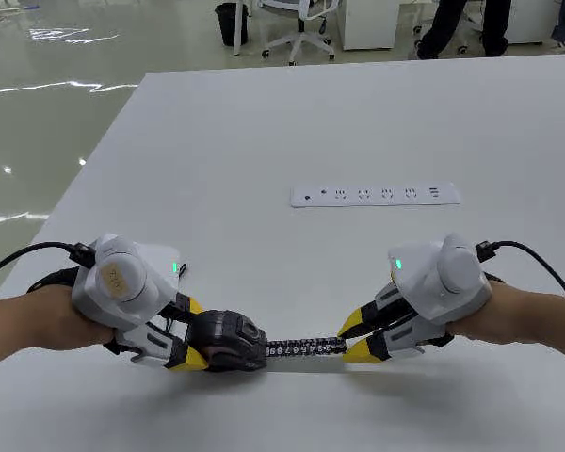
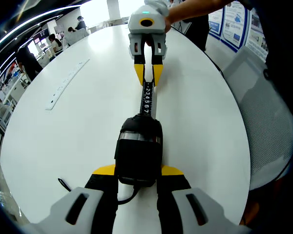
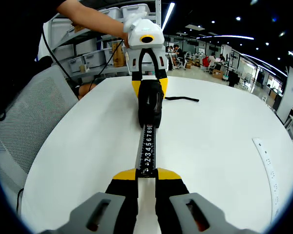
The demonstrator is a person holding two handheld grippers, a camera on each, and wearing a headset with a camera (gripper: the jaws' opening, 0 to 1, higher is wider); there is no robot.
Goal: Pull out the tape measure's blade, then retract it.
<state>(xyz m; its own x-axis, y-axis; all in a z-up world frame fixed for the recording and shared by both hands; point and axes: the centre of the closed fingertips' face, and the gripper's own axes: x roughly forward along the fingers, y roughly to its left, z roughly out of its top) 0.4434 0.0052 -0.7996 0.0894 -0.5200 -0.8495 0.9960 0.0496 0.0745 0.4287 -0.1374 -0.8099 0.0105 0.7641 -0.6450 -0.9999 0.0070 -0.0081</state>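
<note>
Left hand-held gripper (image 1: 192,333) around tape measure (image 1: 228,339)

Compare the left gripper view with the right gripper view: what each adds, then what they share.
Left gripper view: the left gripper close up, clamping the tape measure case, and wall posters. Right gripper view: the right gripper close up, pinching the blade end, and shelved storage bins. Both: the drawn-out blade joining the two, the white table, the power strip.
</note>
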